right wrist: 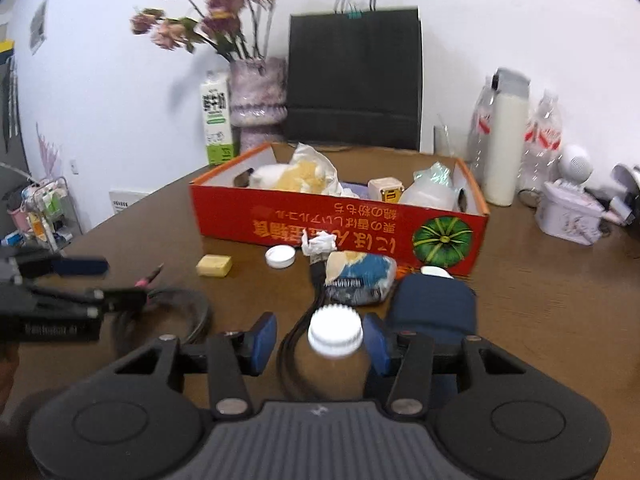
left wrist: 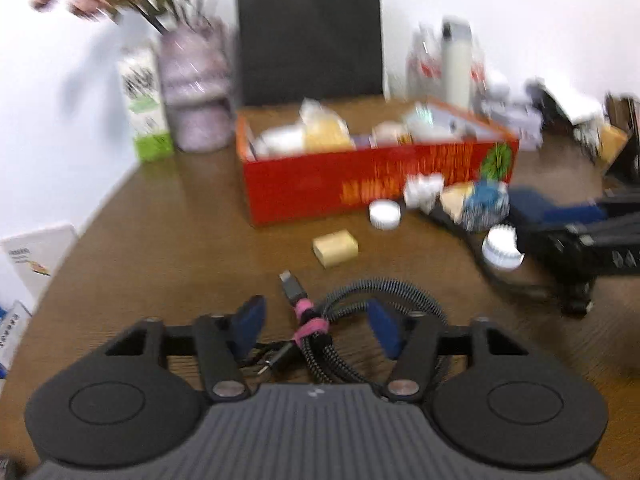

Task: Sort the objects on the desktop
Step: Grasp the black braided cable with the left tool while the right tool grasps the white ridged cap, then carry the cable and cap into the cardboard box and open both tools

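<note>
Red box (right wrist: 336, 220): the landmark; it stands open-topped mid-table, already holding wrapped items, and looks like the sorting bin.
Table (left wrist: 168, 240): brown wood, with the loose objects lying on the near side of the red box.
Left gripper (left wrist: 316, 326): nearer the camera than the red box and off its left front corner; the jaws stand half-spread on either side of the cable bundle, and whether the blue pads press on it cannot be told through the blur.
Right gripper (right wrist: 320, 340): in front of the red box's right half; the jaws straddle the bottle with a visible gap at the left pad, so it reads as not yet gripped.
Cable bundle (left wrist: 360, 320): a braided coil tied with a pink strap, lying between the left fingers; its plug end points away toward the red box, roughly along the gripper's line.
Bottle (right wrist: 335, 336): white ribbed cap, upright, between the right fingers, its axis vertical, closer to the right pad.
Snack packet (right wrist: 360, 276): just in front of the red box, beyond the bottle.
Yellow block (right wrist: 214, 265): near the red box's left front.
White lid (right wrist: 280, 257): just before the red box's front wall.
Key relation: each object lies straight ahead of its own hand, so each likely needs only a squeeze, then a lift toward the red box.
</note>
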